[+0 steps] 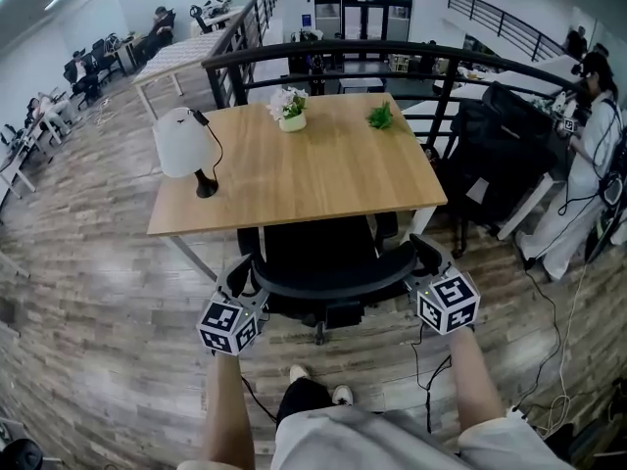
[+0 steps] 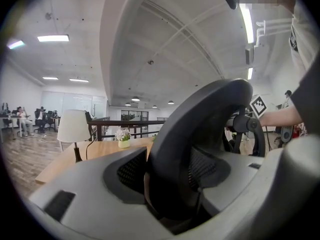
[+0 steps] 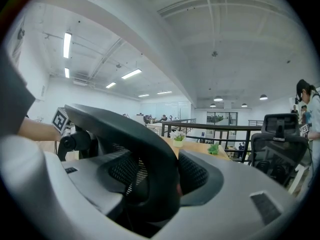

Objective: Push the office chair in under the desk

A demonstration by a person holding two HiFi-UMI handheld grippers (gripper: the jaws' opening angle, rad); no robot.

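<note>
A black mesh office chair [image 1: 328, 262] stands at the near edge of a wooden desk [image 1: 294, 179], its seat largely under the top. The curved top rim of its backrest faces me. My left gripper [image 1: 240, 280] is clamped on the rim's left end, and my right gripper [image 1: 424, 258] on the right end. In the left gripper view the rim [image 2: 200, 134] runs between the grey jaws of the left gripper [image 2: 170, 194]. The right gripper view shows the same rim [image 3: 135, 144] held in the right gripper [image 3: 150, 194].
On the desk are a white lamp [image 1: 183, 145] at the left, a flower pot [image 1: 290, 109] and a small green plant [image 1: 380, 117] at the back. A black railing [image 1: 392, 52] runs behind it. Right of it are another black chair [image 1: 500, 155], a person [image 1: 598, 155] and floor cables [image 1: 549, 311].
</note>
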